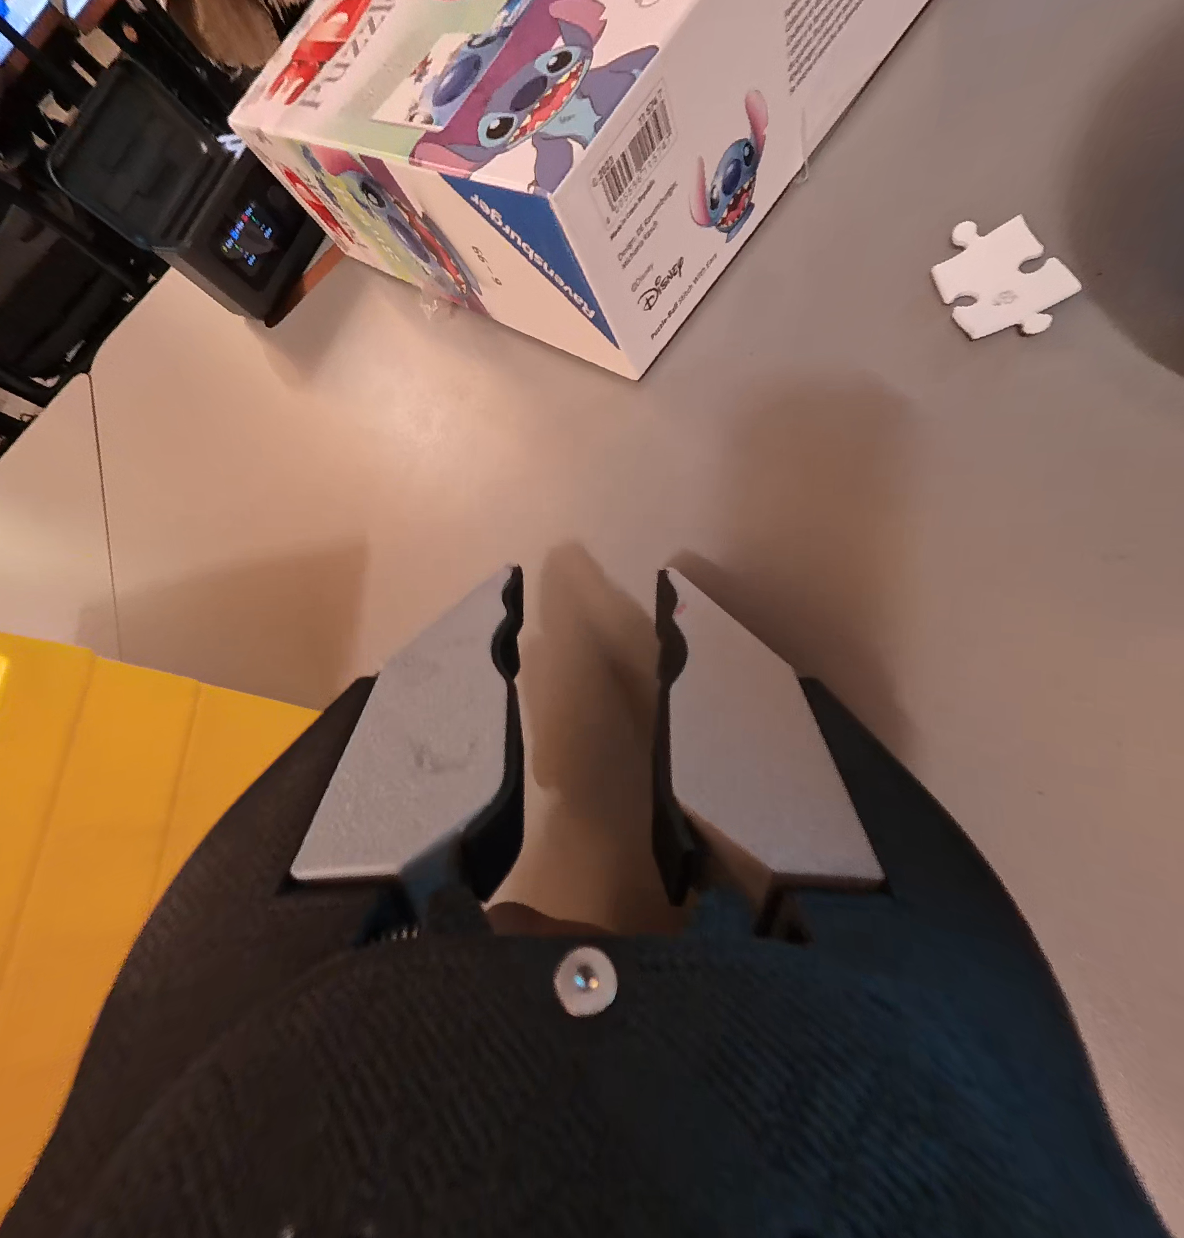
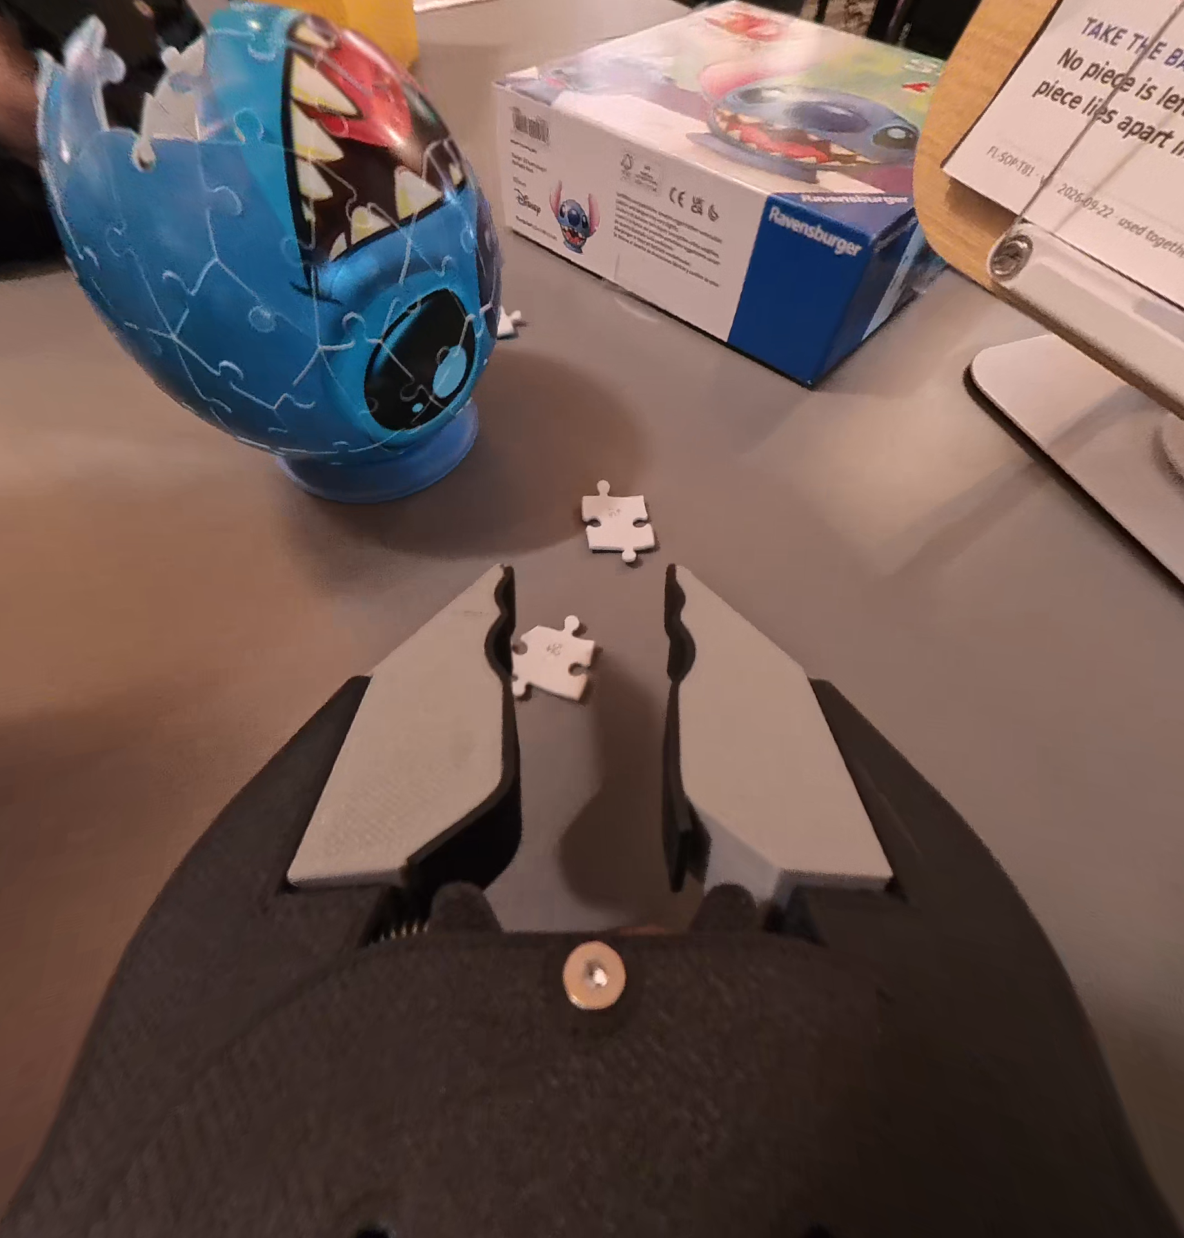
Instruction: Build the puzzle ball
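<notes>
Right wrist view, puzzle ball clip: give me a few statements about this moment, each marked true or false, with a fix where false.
1. The puzzle ball is complete. False: its top is open, with a jagged gap where pieces are missing.
2. Two loose white puzzle pieces lie on the table ahead of the right gripper. True: the nearer piece sits between its jaws, the farther piece just beyond them.
3. The right gripper is shut on a piece. False: its jaws stand apart, gripping nothing.
4. The ball sits on a blue stand. True.
5. The left gripper holds the puzzle box. False: its jaws are open and empty, with the box well ahead.
</notes>
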Available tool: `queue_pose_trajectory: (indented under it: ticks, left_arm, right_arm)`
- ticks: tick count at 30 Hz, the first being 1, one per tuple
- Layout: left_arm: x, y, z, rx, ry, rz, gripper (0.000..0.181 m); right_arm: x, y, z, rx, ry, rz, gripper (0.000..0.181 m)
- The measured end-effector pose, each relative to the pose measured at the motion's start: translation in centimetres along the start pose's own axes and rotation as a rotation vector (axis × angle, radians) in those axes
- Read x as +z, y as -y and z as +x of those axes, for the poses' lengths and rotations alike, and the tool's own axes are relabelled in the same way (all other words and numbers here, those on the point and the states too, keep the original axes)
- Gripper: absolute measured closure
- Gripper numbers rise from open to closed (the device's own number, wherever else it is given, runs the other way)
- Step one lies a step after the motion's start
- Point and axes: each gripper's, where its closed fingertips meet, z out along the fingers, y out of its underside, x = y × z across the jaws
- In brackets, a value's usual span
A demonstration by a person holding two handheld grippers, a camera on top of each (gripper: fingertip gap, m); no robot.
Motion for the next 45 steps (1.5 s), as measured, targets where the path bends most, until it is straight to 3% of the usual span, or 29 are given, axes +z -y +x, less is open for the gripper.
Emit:
queue_pose_trajectory:
  ticks: [4,7,11,22,26,29,31,35,40,45]
  left_arm:
    - [-0.4,0.4,0.7,-0.027,-0.046,0.009,0.141]
    - [-0.9,1.2,1.5,-0.043,-0.084,0.044,0.141]
    - [-1.3,2.0,2.1,-0.061,-0.130,0.079,0.138]
    - [-1.2,1.5,3.8,-0.048,-0.220,0.056,0.136]
    - [-2.3,1.3,6.7,0.008,-0.409,0.056,0.131]
    - [-3.4,1.3,7.6,0.089,-0.470,0.096,0.126]
    - [-4.0,2.4,7.2,0.076,-0.466,0.174,0.126]
    - [-5.9,3.5,9.6,0.038,-0.626,0.243,0.116]
    - [-6.8,3.9,12.4,0.028,-0.672,0.244,0.112]
    - [-7.1,2.7,11.7,-0.026,-0.589,0.208,0.115]
  right_arm:
    - [0.7,1.6,-0.1,-0.016,0.108,0.049,0.132]
    - [1.9,2.8,0.3,-0.100,0.120,0.062,0.107]
    - [3.8,3.1,0.2,-0.143,0.154,0.023,0.093]
    - [5.2,3.9,-2.9,-0.193,0.326,0.017,0.099]
    - [5.3,3.5,-4.9,-0.237,0.414,-0.013,0.097]
    - [5.6,4.0,-5.6,-0.262,0.429,-0.013,0.096]
    - [5.7,4.1,-6.0,-0.275,0.448,-0.017,0.092]
    - [5.7,4.2,-7.0,-0.283,0.495,-0.023,0.093]
    - [5.0,3.8,-8.4,-0.284,0.503,-0.030,0.089]
    - [3.7,2.7,-9.9,-0.330,0.490,-0.062,0.090]
